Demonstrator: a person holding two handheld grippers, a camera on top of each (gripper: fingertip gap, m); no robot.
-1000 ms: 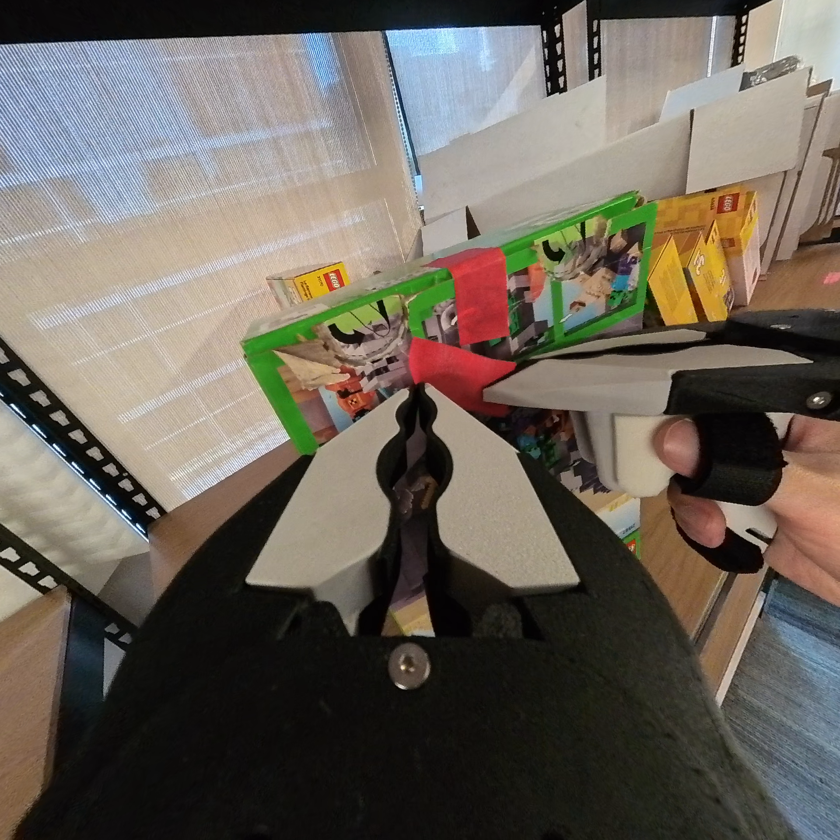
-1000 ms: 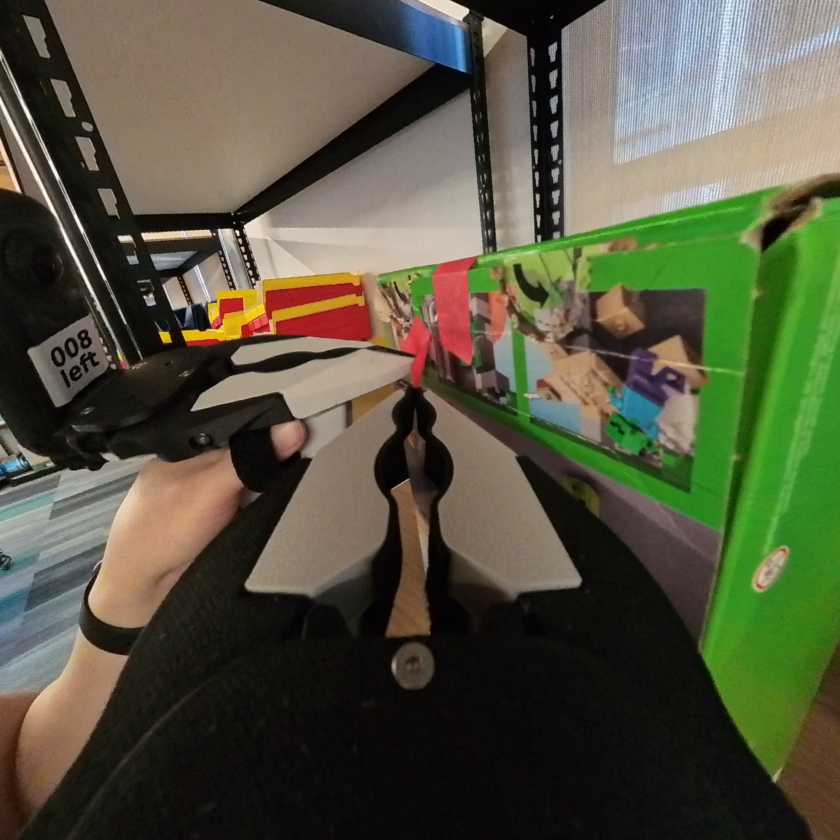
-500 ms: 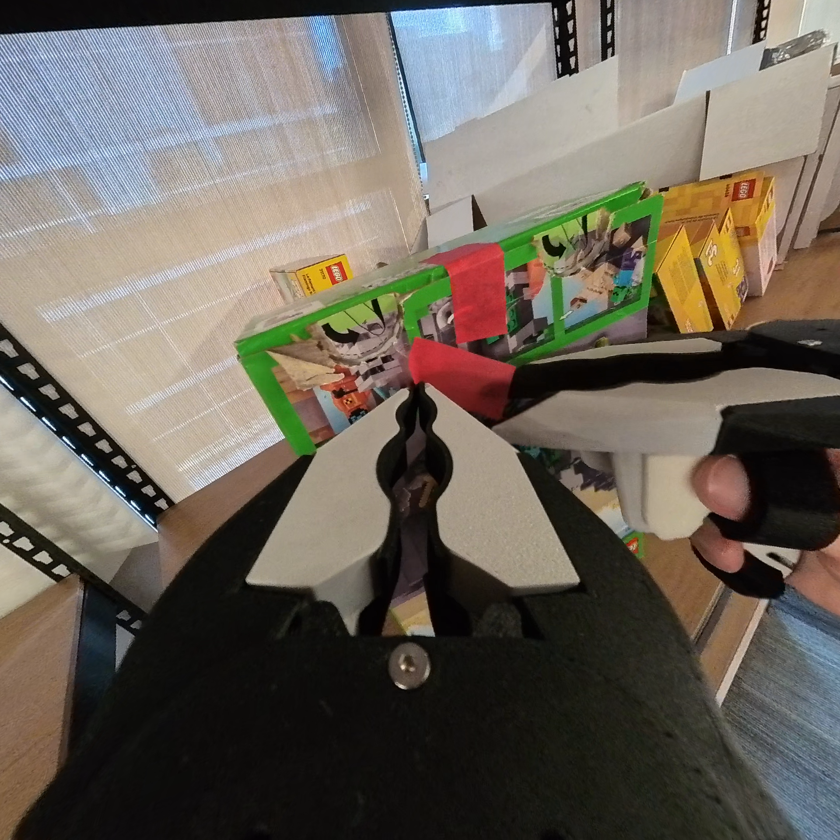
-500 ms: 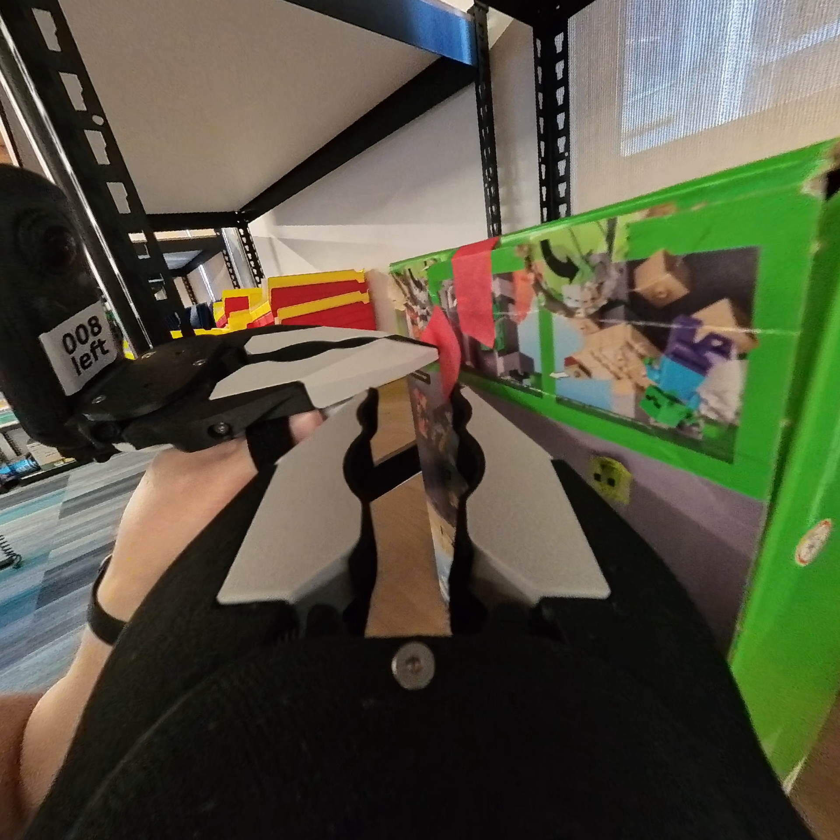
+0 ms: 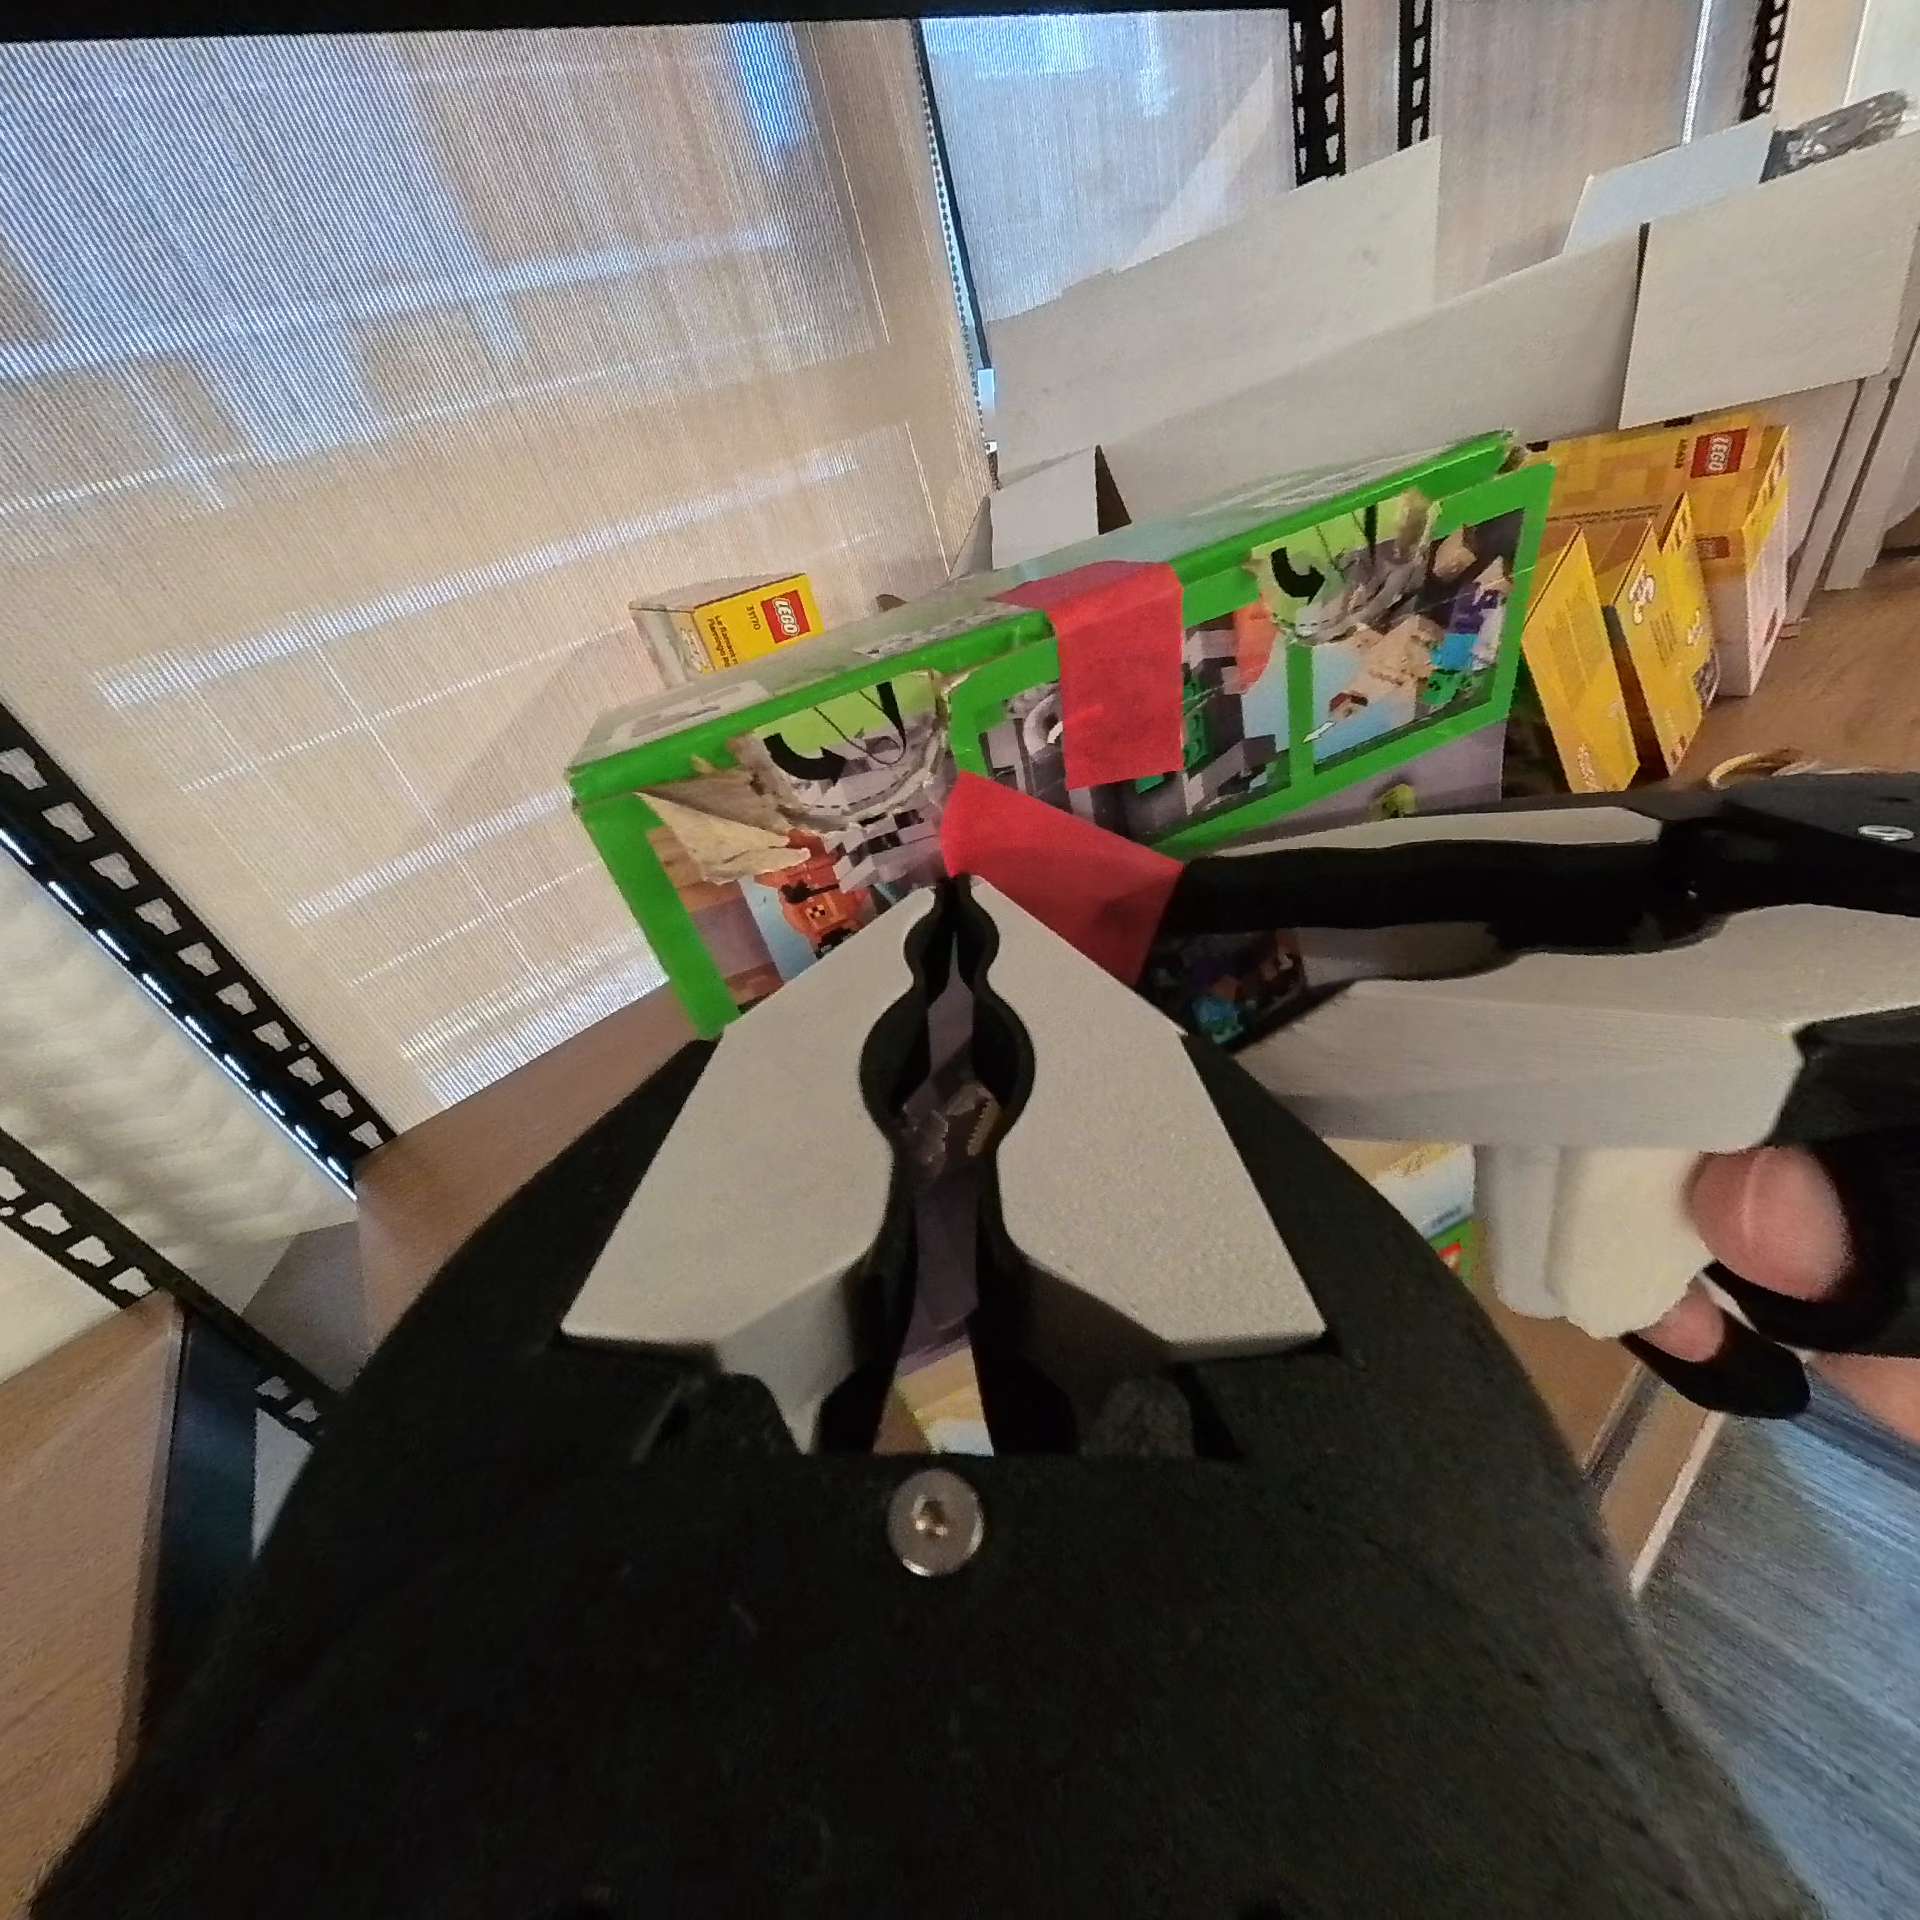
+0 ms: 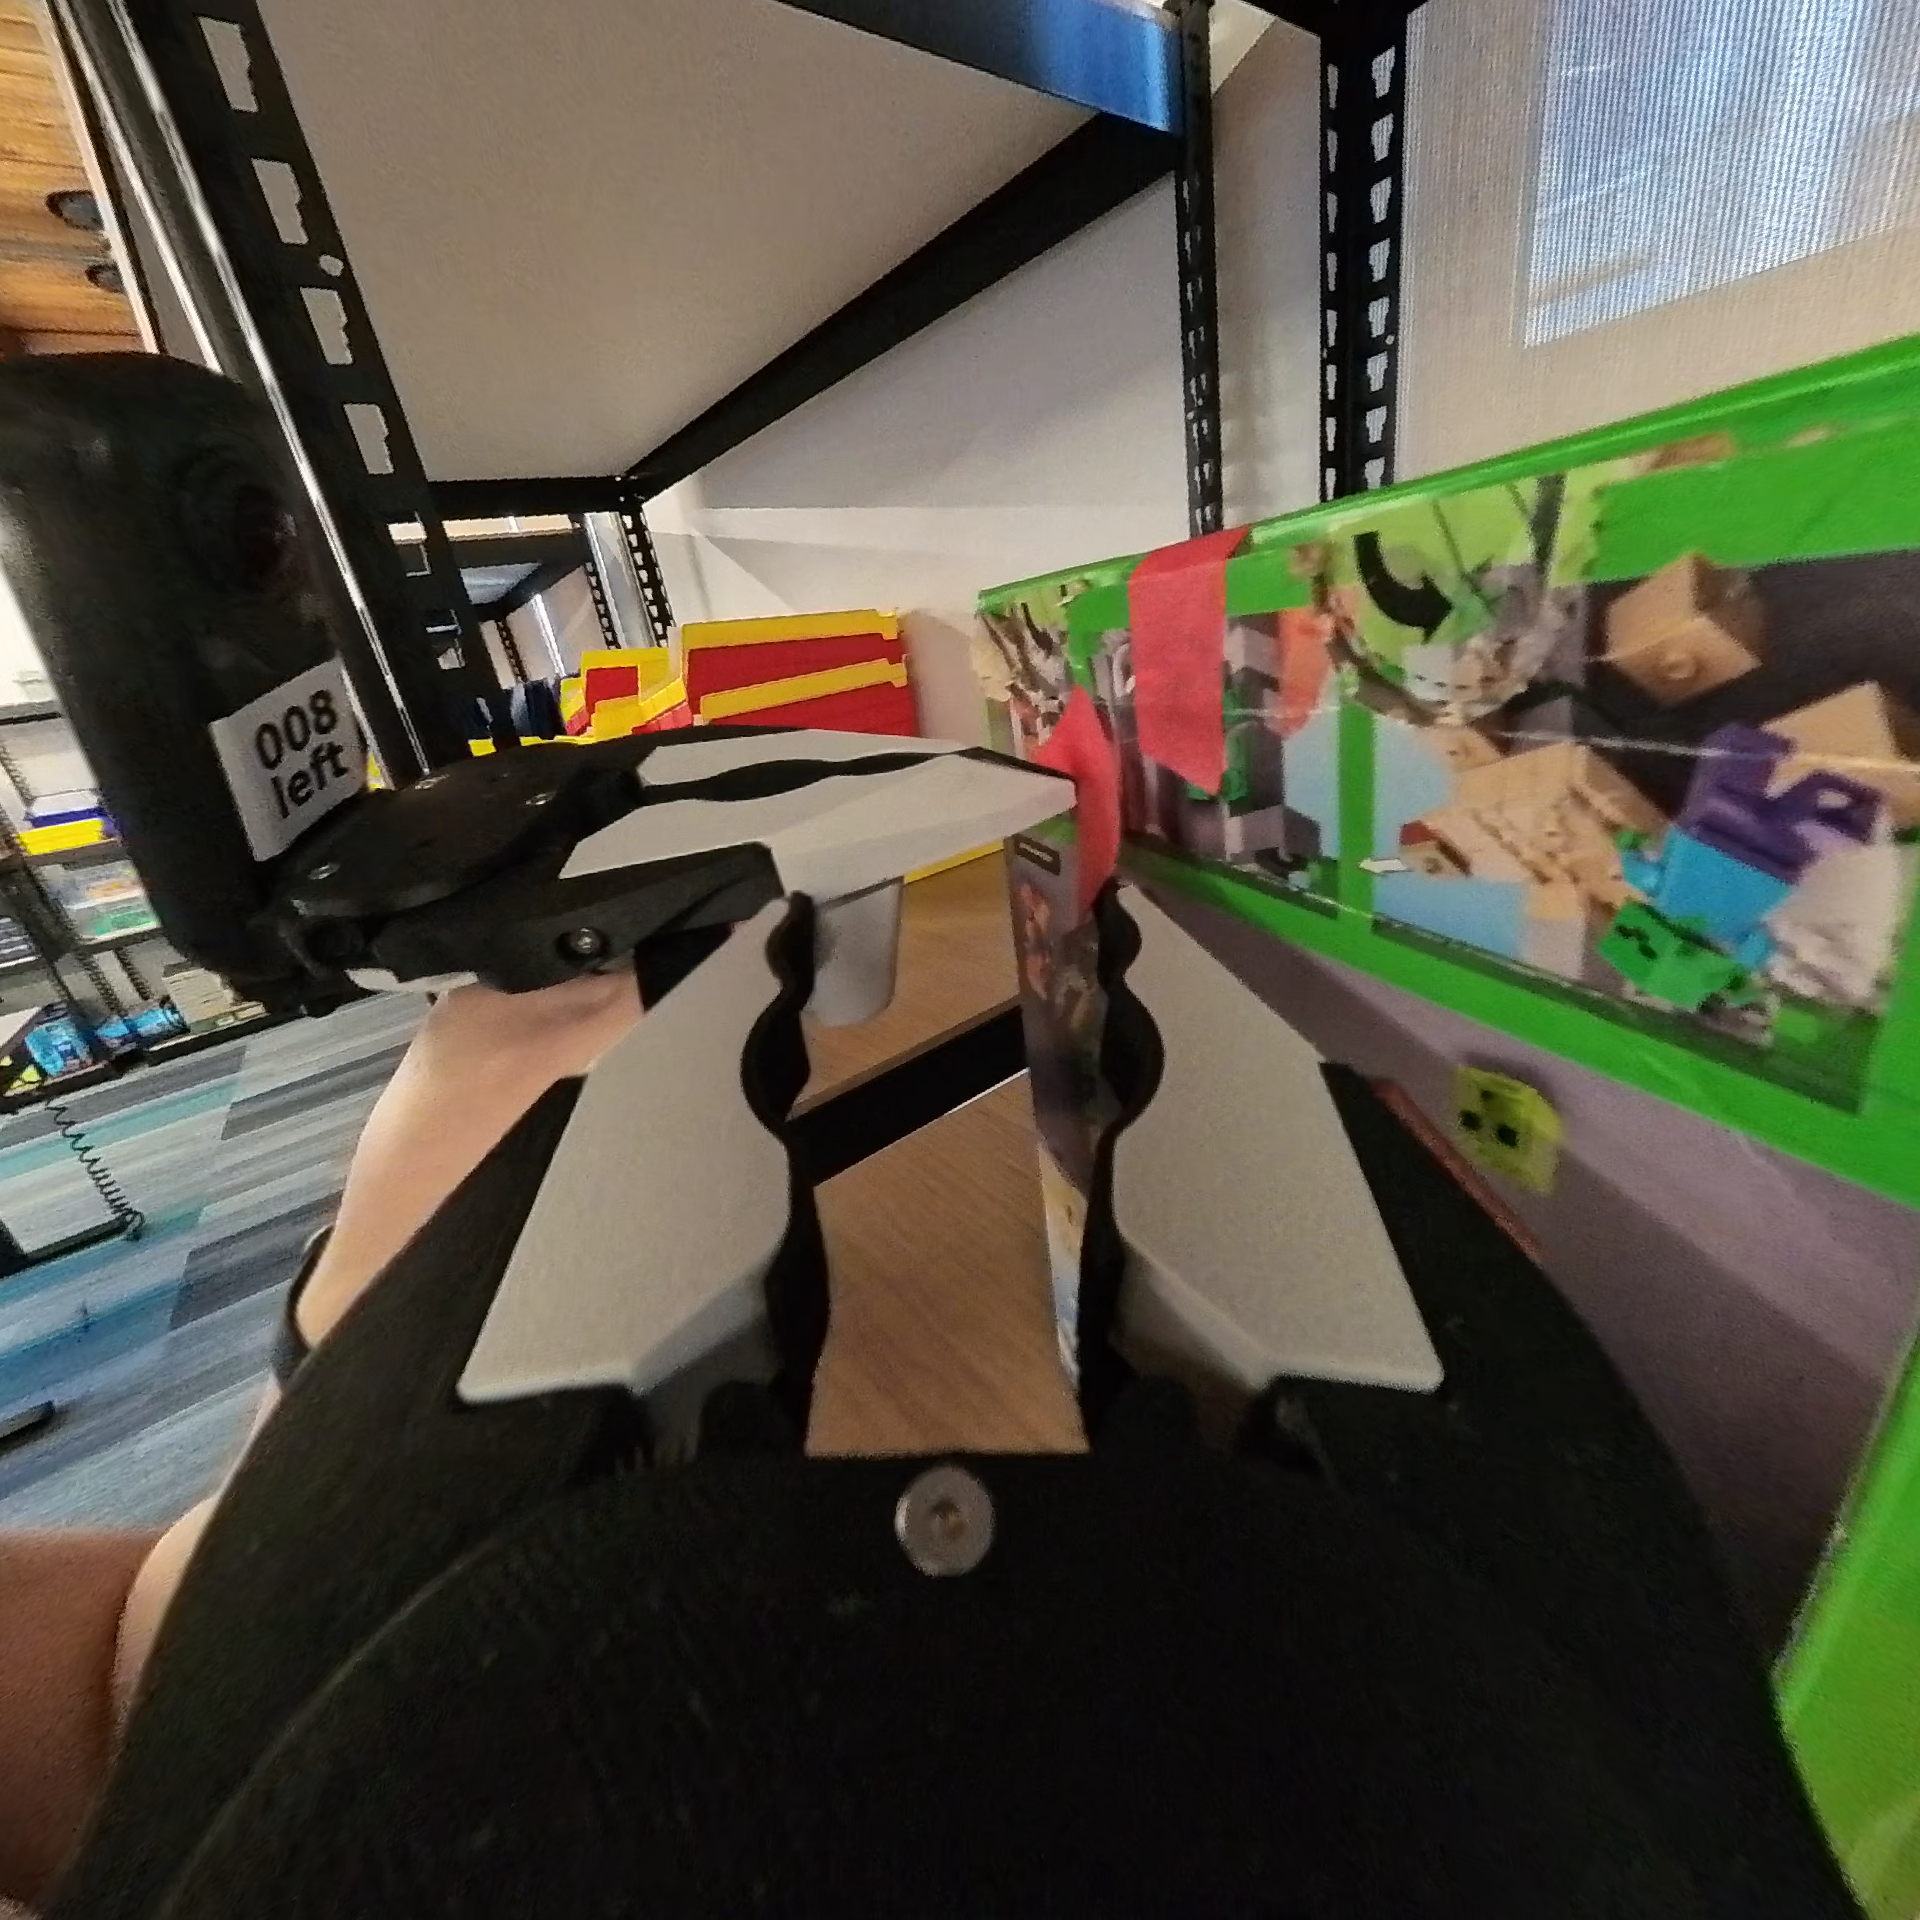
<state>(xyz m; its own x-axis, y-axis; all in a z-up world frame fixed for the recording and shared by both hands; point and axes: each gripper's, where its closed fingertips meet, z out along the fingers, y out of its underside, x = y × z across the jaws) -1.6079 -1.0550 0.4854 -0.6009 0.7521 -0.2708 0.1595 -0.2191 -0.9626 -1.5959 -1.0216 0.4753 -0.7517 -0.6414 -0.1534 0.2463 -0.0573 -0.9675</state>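
Looks like an office storeroom/lab: black slotted metal shelving [image 6: 1195, 312] with wood-look shelf boards [image 5: 499, 1132], boxed toy sets [image 5: 1652, 582] at upper right, cardboard dividers [image 5: 1247, 343], patterned carpet tiles [image 6: 156, 1195] lower left, mesh roller blinds [image 5: 416, 416].

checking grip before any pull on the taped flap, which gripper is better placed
Left, probably. The left gripper is shut on the thin printed flap, right by its red tape. The right gripper is open, with the flap beside one finger, not pinched.
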